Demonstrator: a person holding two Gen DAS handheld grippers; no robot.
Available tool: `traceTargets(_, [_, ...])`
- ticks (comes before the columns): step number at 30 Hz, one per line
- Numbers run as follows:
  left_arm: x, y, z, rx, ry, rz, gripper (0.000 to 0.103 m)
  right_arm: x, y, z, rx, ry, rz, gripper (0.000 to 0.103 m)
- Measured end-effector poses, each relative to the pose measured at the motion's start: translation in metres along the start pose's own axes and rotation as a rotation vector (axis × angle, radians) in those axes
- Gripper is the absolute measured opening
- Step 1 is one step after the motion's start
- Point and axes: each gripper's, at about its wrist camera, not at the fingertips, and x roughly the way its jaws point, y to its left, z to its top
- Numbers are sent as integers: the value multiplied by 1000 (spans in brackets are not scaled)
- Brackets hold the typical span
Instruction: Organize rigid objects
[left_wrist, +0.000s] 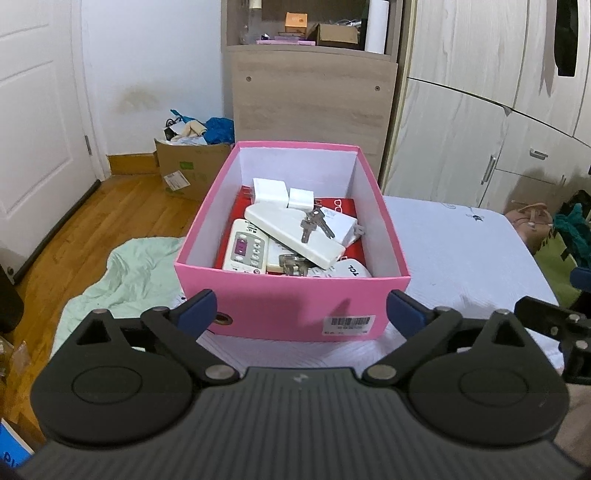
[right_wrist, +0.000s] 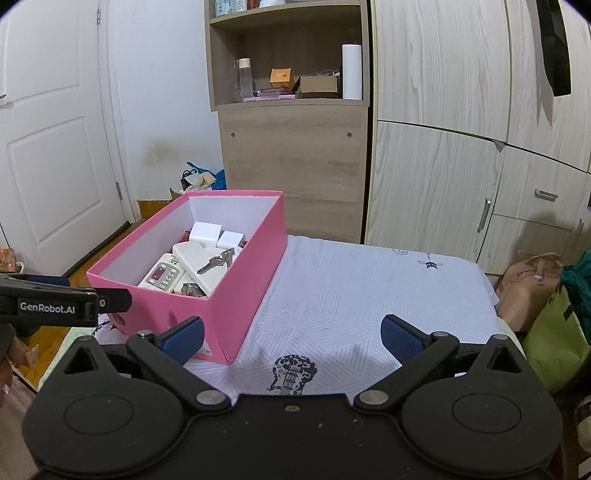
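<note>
A pink box (left_wrist: 295, 306) (right_wrist: 236, 295) stands on the white patterned bed cover (left_wrist: 461, 251) (right_wrist: 351, 295). Inside lie white chargers (left_wrist: 269, 190) (right_wrist: 206, 233), a long white power bank (left_wrist: 291, 232) (right_wrist: 195, 258) with keys (left_wrist: 314, 223) (right_wrist: 218, 262) on top, a white remote (left_wrist: 245, 251) (right_wrist: 162, 277) and a second remote marked TCL (left_wrist: 351, 271). My left gripper (left_wrist: 301, 314) is open just in front of the box's near wall, nothing between its blue pads. My right gripper (right_wrist: 291, 338) is open over the bed cover, to the right of the box, empty.
A wooden shelf unit (right_wrist: 291, 147) and a wardrobe (right_wrist: 461, 166) stand behind the bed. A cardboard box of clutter (left_wrist: 188, 162) sits on the wood floor, a green cloth (left_wrist: 122, 277) lies by the bed. Bags (right_wrist: 546, 314) stand at the right.
</note>
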Motion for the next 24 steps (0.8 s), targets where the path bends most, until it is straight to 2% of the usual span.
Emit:
traceTargets(10, [-1,-1,0,6,-6,4,101,1,-2,-1,9,1,-4,103])
traceTargets(16, [-2,-3,-1,18,-10,12,101,-4,-3,-1,19,-32,2,103])
traceTargets(19, [-4,-4,-2,20,-13,-1,101,-6,-1,-2,9,-34,-12,103])
traceTargets(24, [-3,-5,-4,34,-16,21,101,-7,3,-4,22,-29,-41,103])
